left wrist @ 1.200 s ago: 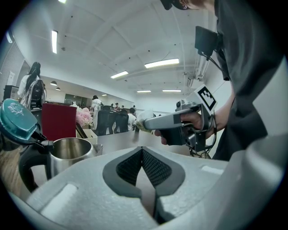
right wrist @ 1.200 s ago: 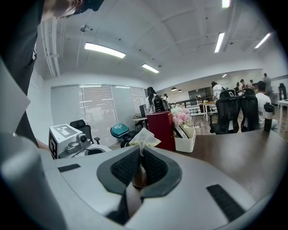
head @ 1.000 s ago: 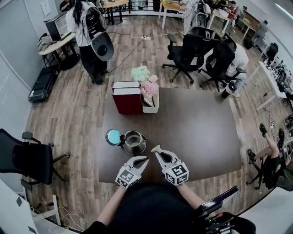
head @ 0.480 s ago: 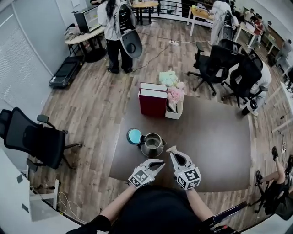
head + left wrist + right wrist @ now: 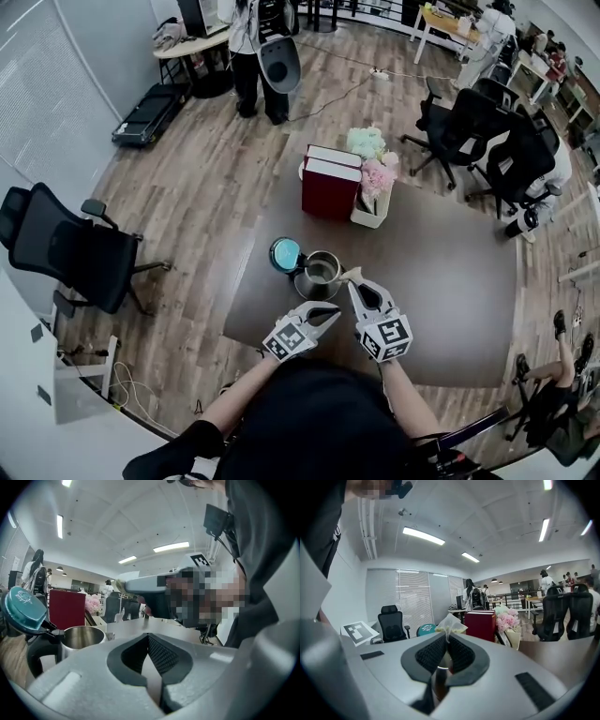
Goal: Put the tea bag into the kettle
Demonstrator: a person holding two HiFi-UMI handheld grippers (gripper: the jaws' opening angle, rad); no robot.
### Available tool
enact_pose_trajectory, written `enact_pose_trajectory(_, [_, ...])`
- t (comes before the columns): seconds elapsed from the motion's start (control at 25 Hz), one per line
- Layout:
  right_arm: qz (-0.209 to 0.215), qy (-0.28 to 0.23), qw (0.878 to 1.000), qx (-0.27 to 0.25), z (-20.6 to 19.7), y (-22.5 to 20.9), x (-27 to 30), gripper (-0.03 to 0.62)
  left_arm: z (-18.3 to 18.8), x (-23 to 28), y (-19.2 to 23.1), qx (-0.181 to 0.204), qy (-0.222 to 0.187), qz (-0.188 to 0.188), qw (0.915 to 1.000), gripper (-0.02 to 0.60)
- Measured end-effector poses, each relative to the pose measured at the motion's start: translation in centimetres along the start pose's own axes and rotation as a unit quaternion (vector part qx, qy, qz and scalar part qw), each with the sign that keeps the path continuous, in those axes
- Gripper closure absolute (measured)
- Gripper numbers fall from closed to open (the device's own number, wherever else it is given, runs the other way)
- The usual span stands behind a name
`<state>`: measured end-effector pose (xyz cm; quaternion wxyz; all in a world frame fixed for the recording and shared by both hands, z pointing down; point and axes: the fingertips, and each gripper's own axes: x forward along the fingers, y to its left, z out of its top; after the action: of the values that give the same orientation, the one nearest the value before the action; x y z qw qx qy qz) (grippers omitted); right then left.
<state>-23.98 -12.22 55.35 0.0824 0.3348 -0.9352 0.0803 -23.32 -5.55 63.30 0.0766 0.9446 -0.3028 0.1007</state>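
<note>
Head view, from the left: a black office chair [image 5: 66, 253] stands on the wood floor [image 5: 187, 187], well to the left of both sets of fingers. On the brown tabletop [image 5: 450, 281], the steel kettle [image 5: 322, 272] sits just ahead of the left gripper [image 5: 336, 309]. Its teal lid [image 5: 284, 253] is flipped open on the side away from the fingers.

The left gripper's fingers [image 5: 159, 656] are pressed together at the tips with nothing between them. In the left gripper view the kettle's open mouth lies ahead and to their left.

Just to the right, the right gripper [image 5: 348, 276] points at the kettle's rim. Its fingers [image 5: 429, 656] pinch the tea bag [image 5: 450, 623], and the pale pouch sticks out beyond the fingertips. In the head view the bag is at the right edge of the kettle's mouth; whether it touches the rim cannot be told.

Farther ahead of the right fingers stand red books [image 5: 330, 187], with a box of pink and pale flowers [image 5: 375, 178] just beside them on the right.
</note>
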Motion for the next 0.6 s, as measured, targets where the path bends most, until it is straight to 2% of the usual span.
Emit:
enact_pose_trajectory(0.4, [0.026,0.000,1.000,-0.015,2.0,0.5,4.3,0.570,-0.1,-0.5,0.4,-0.008,-0.002,0.010,0.9999,0.577])
enact_pose_trajectory(0.6, [0.028,0.040,0.999,-0.006,-1.4,1.9,8.9,0.569,-1.6,-2.2,2.2,-0.015,-0.006,0.010,0.9998,0.577])
